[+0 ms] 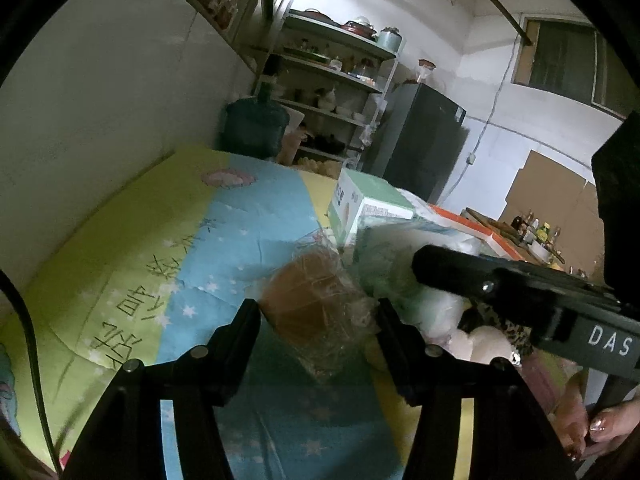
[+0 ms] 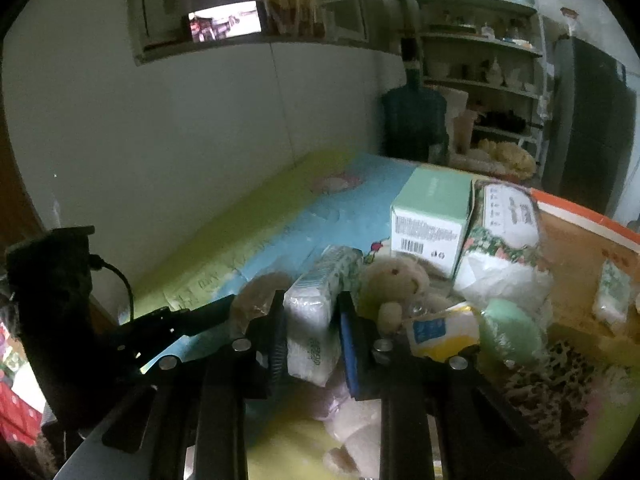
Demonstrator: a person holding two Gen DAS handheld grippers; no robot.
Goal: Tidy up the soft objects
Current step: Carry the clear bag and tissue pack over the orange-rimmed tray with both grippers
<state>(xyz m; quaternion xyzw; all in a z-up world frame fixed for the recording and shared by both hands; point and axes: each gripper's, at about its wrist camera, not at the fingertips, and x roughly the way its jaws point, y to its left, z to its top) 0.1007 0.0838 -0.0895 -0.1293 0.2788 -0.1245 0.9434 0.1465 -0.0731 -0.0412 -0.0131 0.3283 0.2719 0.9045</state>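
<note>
In the left wrist view my left gripper (image 1: 318, 320) is closed on a brown bread loaf in clear plastic wrap (image 1: 316, 312), held above the bright bedsheet (image 1: 140, 240). My right gripper (image 1: 424, 264) reaches in from the right. In the right wrist view my right gripper (image 2: 312, 320) is shut on a white tissue pack (image 2: 316, 316). A beige teddy bear (image 2: 396, 284) sits just right of it, with a yellow-blue packet (image 2: 440, 332) and a green round soft item (image 2: 508, 332) beside. The left gripper (image 2: 208, 316) appears at left, with the wrapped bread (image 2: 256, 296).
A mint-green box (image 2: 432, 216) and a large tissue bag (image 2: 504, 240) stand behind the toys. An orange-rimmed cardboard box (image 2: 592, 240) is at right. A leopard-print cloth (image 2: 552, 376) lies near. A water jug (image 1: 256, 124), shelves (image 1: 332, 80) and a fridge (image 1: 420, 140) are beyond the bed.
</note>
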